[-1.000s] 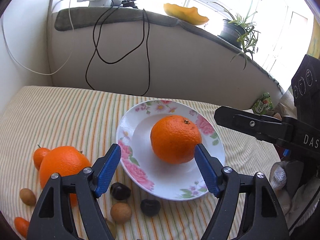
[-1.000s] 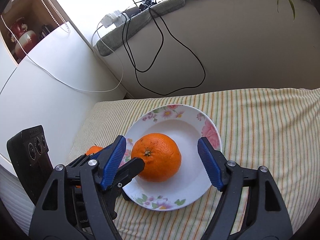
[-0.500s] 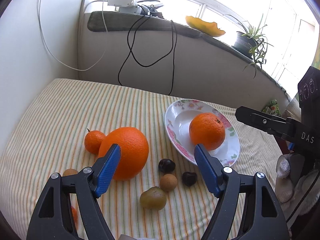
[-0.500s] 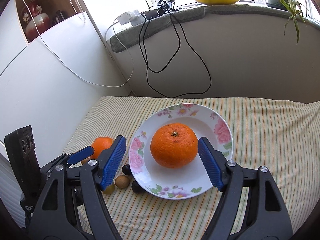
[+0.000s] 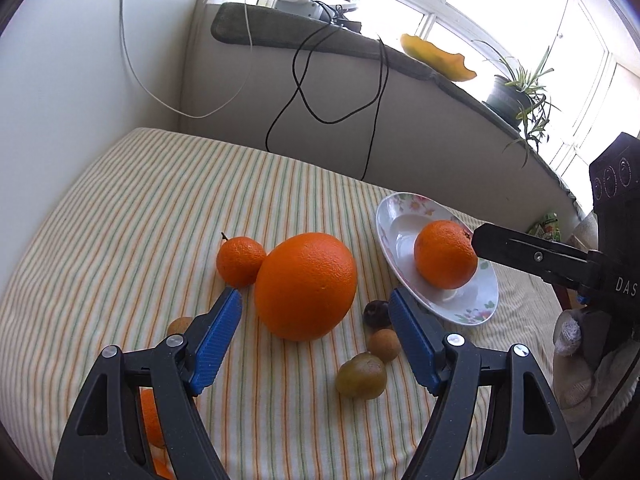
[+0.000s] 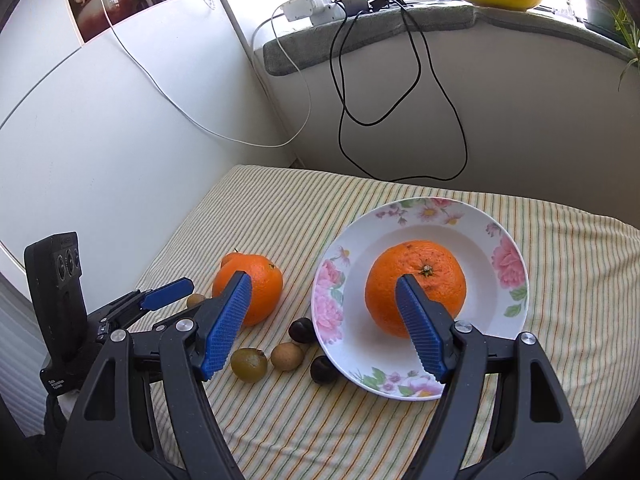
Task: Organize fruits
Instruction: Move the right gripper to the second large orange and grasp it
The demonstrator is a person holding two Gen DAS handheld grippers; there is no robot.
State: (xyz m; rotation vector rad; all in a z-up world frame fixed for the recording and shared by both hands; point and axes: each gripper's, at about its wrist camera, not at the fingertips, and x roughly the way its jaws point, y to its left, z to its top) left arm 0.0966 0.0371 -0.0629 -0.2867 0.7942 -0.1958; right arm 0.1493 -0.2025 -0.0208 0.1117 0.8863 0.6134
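A floral white plate [image 5: 476,300] [image 6: 504,304] on the striped cloth holds one orange [image 5: 444,254] [image 6: 416,280]. A bigger orange [image 5: 306,286] [image 6: 256,284] lies on the cloth left of the plate, with a small mandarin [image 5: 240,260] touching it. My left gripper [image 5: 314,332] is open and empty, its jaws just short of the big orange. My right gripper [image 6: 324,320] is open and empty, hovering in front of the plate's left rim; one of its fingers [image 5: 532,256] shows in the left wrist view.
Small fruits lie near the plate: a green one [image 5: 362,376] [image 6: 249,364], a tan one [image 5: 384,345] [image 6: 286,356], dark ones [image 5: 376,314] [image 6: 301,329] [image 6: 323,369]. More orange fruit [image 5: 150,416] sits under the left finger. Black cables [image 5: 340,92] hang down the back wall.
My left gripper swung left from the plate toward the big orange and came closer to it. My right gripper drew back and shifted left, so the loose fruits came into view.
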